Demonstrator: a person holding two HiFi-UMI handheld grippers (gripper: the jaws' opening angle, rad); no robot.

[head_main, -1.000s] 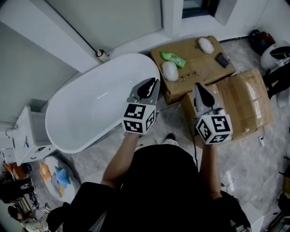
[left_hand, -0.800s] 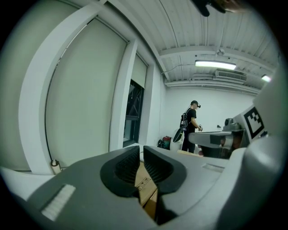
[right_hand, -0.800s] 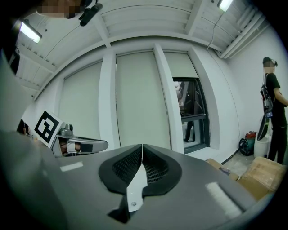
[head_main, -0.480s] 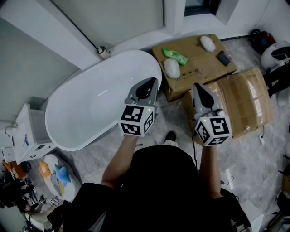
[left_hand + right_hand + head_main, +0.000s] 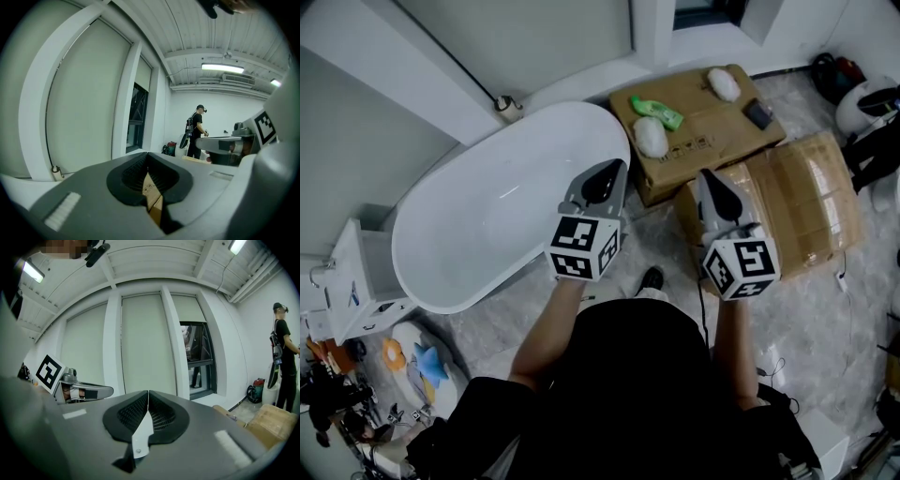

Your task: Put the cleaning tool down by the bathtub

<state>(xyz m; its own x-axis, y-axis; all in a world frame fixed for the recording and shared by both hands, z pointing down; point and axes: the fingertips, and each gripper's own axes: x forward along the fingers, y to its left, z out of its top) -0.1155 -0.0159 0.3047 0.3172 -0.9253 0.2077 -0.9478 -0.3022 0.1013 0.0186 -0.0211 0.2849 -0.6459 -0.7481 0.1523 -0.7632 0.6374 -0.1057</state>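
Standing on a grey marbled floor (image 5: 825, 328), a person in a black top (image 5: 628, 394) faces a white bathtub (image 5: 478, 225). The tub runs diag. across the head view, w/ its upper end by the window wall. Just right of that end sits a brown box (image 5: 717, 131). A second box wrapped in clear tape (image 5: 806, 202) lies close below it. A white cabinet (image 5: 361, 281) stands at the tub's lower-left end.

L claw (image 5: 611, 171) shows over the tub's right-hand end, pointing twd the brown box. R claw (image 5: 710, 183) is level w/ it but apart, over the taped box's left edge. Each carries a marker cube.

In the left gripper view the L claw (image 5: 147, 158) has just closed. Its tips are together w/ nothing btwn them, and only cardboard shows thru the slot lower down. In the right gripper view the R claw (image 5: 148, 397) is closed tip to tip too, empty, w/ pale wall showing thru its slot.

As for the cleaning tool, neither claw has it. On the brown box lie two white pads, one (image 5: 652, 139) at the corner nearest the tub and one (image 5: 724, 84) at the far edge. A green bottle (image 5: 656, 113) lies btwn them and a small dark item (image 5: 758, 114) is off to the right. Can't tell which of these is the tool.

A black shoe (image 5: 652, 278) shows on the floor btwn the arms. Far off in both gripper views stands another person (image 5: 283, 359) in black.
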